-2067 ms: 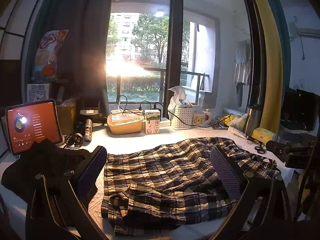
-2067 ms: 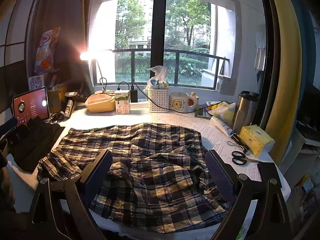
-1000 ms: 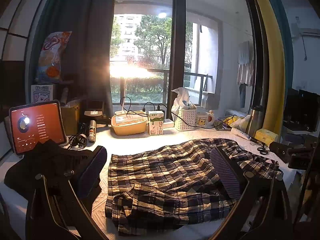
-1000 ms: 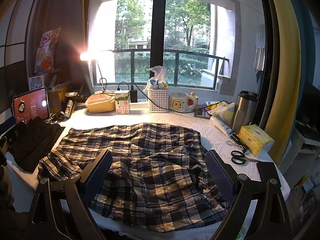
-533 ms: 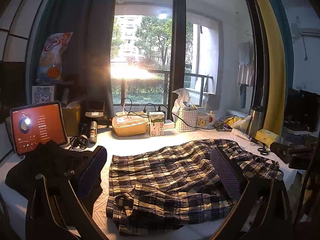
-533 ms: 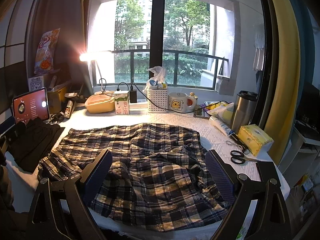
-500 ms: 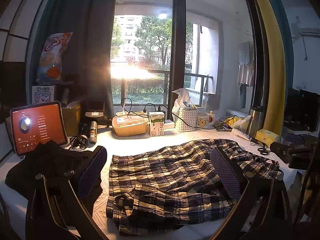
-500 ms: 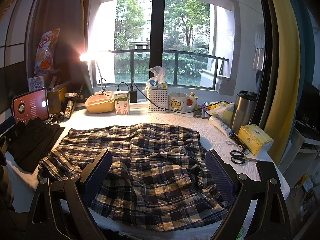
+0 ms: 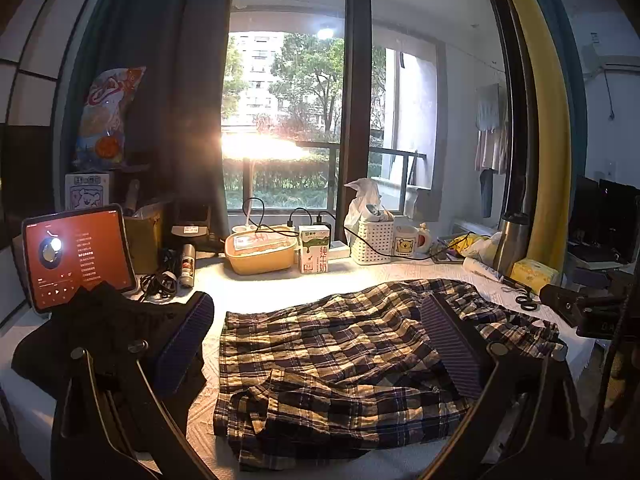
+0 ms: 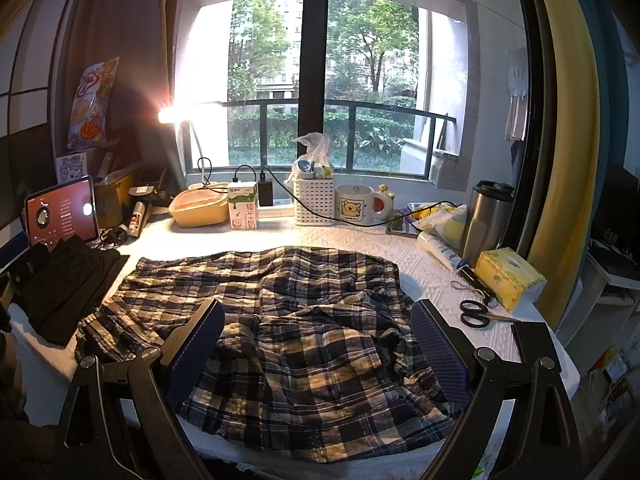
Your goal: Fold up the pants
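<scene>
Plaid pants [image 9: 344,364] lie spread and rumpled on the white padded table [image 9: 260,288]; they also show in the right wrist view [image 10: 304,320]. My left gripper [image 9: 320,344] is open and empty, held above the pants' left part near the front edge. My right gripper [image 10: 316,344] is open and empty, above the pants' front right part. Neither touches the cloth.
A black garment [image 9: 100,332] and a lit tablet [image 9: 76,256] are at the left. A yellow tub [image 10: 198,208], milk carton [image 10: 243,205], white basket [image 10: 314,200] and mug [image 10: 356,204] line the window sill. Steel tumbler [image 10: 486,220], tissue pack [image 10: 510,276] and scissors [image 10: 478,314] lie at the right.
Both grippers have stayed open and drifted only slightly; the left view shifted a little. The pants have not moved.
</scene>
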Demonstrator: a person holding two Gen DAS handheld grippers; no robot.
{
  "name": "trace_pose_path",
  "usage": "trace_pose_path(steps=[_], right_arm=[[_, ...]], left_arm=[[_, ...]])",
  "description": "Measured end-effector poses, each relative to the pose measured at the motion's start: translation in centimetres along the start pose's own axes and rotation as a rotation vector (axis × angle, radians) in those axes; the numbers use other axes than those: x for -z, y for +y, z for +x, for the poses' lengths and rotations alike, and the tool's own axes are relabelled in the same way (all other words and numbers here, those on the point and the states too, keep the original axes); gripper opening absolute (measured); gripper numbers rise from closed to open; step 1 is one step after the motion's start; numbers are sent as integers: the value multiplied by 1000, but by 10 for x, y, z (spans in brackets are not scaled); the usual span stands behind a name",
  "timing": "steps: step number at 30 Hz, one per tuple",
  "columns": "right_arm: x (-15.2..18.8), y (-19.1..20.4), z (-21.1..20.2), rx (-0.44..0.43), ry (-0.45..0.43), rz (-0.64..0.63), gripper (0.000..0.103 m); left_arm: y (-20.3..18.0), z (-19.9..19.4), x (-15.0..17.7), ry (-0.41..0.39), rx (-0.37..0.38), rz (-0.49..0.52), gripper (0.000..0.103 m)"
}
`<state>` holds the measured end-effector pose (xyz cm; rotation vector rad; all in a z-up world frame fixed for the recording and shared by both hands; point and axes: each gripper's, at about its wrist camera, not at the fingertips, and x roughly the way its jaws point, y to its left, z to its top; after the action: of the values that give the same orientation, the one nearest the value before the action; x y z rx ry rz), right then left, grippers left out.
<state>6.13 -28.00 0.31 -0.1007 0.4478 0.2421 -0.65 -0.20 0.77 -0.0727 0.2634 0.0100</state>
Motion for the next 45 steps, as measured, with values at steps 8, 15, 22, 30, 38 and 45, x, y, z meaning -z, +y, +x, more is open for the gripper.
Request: trace_pose_path(steps=[8,15,22,30,38,45], right_arm=[[-1,0,14,-5,26,-18,95],[-7,-13,64,-2,93,-24,95],[-20,-41,122,-4,175,-33,95],[-56,-87,189,-25,237,-69,95],[-60,-116,286,-108,431,-78,95],[-38,-105,339,-181,567,-118,77]], left_arm=[[4,22,-8,22,-2,52,102],[30,86,-17,144,-38,53,102],[62,158,-1,326,-90,79,102],[95,241,18,567,-58,73,102],[93,288,51,790,5,99,95],[72,276,50,725,71,141,33]])
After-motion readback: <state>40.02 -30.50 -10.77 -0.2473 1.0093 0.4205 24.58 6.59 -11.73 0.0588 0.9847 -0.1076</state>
